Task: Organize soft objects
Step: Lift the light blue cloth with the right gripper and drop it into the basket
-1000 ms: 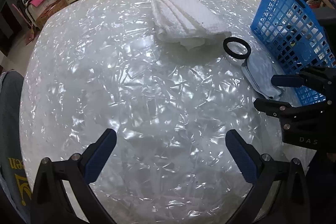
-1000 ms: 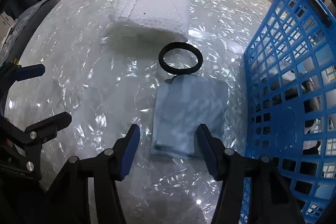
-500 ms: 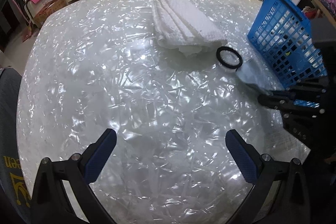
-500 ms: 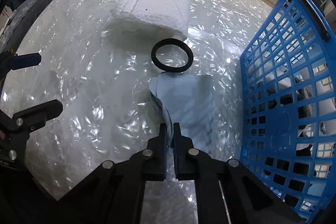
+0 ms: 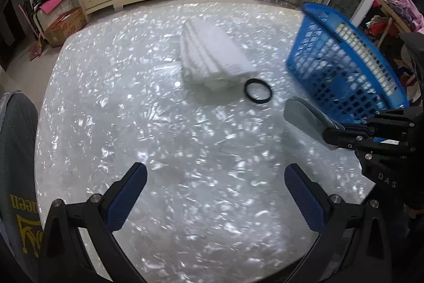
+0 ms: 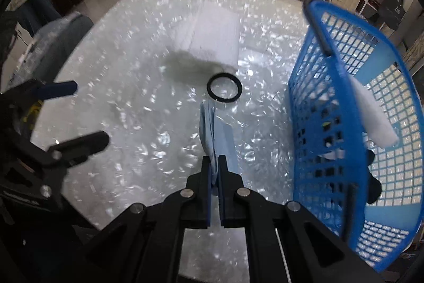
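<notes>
At 12 o'clock from right gripper (image 6: 214, 166): blue cloth (image 6: 221, 134), clamped in jaws, long axis running away; basket (image 6: 352, 108) at 2 o'clock. Left gripper (image 5: 216, 192): jaws wide, empty.

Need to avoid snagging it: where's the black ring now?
The black ring lies flat on the table between the white towel and the blue cloth, left of the basket.
</notes>
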Available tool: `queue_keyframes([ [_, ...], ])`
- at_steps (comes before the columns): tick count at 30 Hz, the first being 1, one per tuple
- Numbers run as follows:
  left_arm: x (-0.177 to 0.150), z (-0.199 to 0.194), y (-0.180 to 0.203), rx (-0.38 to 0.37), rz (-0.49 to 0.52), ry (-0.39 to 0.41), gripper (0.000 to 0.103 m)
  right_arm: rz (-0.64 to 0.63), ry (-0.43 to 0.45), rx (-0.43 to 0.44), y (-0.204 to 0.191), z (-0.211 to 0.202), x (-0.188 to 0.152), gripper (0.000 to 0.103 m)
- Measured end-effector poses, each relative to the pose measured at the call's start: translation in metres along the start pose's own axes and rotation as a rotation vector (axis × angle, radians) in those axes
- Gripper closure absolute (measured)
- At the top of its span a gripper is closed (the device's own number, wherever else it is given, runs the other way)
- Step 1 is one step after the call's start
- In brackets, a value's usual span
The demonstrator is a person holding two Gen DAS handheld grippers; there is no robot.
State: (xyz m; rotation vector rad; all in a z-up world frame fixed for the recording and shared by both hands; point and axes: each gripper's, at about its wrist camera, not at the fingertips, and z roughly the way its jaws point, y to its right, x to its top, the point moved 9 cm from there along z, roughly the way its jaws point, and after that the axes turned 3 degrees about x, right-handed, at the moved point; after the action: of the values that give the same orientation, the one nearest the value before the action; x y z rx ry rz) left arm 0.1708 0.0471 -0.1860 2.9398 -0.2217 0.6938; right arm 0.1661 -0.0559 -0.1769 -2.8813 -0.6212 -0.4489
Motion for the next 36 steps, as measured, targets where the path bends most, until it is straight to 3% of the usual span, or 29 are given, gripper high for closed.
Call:
queue_keyframes([
  [13,0.038,-0.047,0.051,0.002,0.085,0.07,0.0,0.032,0.156,0.034,0.031,-0.079,0.012,0.099],
  [21,0.084,-0.064,0.087,-0.024,0.118,0.123,0.0,0.077,0.268,-0.034,0.085,-0.135,0.02,0.099],
  [29,0.11,-0.042,0.12,-0.051,0.146,0.121,0.0,0.111,0.287,-0.188,0.145,-0.135,0.016,0.099],
  [32,0.111,-0.03,0.128,-0.06,0.15,0.1,0.0,0.098,0.247,-0.24,0.16,-0.116,0.012,0.099],
  [36,0.106,-0.009,0.137,-0.06,0.17,0.065,0.0,0.117,0.173,-0.171,0.162,-0.085,0.002,0.099],
])
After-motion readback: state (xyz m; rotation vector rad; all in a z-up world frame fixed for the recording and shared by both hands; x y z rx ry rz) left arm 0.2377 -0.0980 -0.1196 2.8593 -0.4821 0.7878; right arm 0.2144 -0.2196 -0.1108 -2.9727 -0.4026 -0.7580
